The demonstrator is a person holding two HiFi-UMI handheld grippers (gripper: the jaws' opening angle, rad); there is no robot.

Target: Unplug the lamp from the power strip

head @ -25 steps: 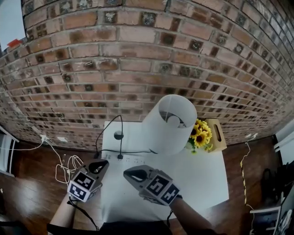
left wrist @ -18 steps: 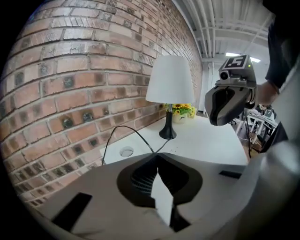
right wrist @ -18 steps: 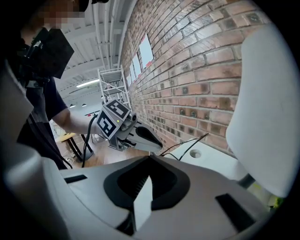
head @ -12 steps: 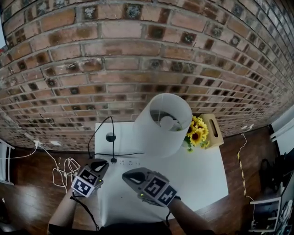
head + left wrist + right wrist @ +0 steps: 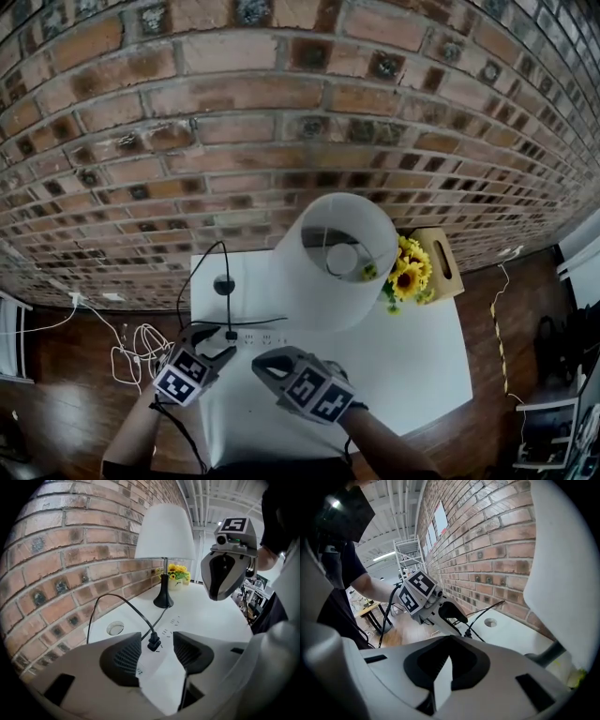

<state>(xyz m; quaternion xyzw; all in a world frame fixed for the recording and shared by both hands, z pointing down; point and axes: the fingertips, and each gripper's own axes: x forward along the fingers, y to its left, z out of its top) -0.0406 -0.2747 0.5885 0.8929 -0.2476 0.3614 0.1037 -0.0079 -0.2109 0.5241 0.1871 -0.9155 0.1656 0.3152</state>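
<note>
- Both jaws of my left gripper have just been opening and stand wide; the plug sits between their tips, untouched, in the strip.
- My right gripper, to its right, is closed and empty.

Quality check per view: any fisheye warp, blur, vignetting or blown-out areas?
Head view: strong barrel warp, the brick wall bows in curved courses; even light, no glare. Left gripper view: black vignette in the corners, the plug reasonably sharp, the lamp shade bright but with clean edges. Right gripper view: dark vignette again, and the lamp shade, close at the right edge, washes out to featureless white.
</note>
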